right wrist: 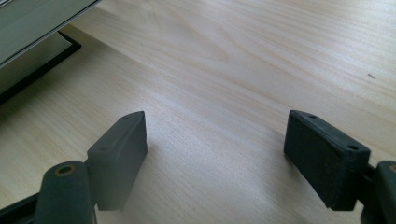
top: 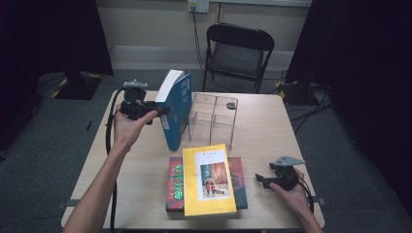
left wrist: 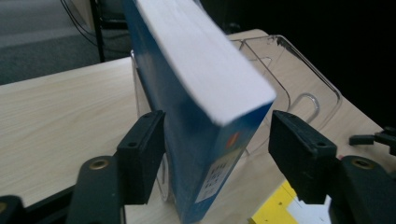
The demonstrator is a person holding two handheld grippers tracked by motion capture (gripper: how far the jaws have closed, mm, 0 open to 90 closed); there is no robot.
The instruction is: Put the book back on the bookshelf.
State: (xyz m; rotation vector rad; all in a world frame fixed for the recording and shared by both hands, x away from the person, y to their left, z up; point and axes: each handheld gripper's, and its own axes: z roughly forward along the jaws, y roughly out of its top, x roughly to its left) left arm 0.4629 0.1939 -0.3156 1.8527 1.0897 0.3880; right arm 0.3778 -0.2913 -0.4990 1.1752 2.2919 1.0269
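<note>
Three books on the desk here. The blue book stands upright, leaning a bit, just beside the one clear acrylic rack, and sits between the jaws of the left hand-held gripper; there's a gap on one side, so the pads aren't squeezing it. The yellow book lies on top of the red book near the front. The right hand-held gripper rests wide open and empty beside that stack.

A pale wooden surface is carrying a clear rack, a standing blue book — and two stacked books lying flat.
</note>
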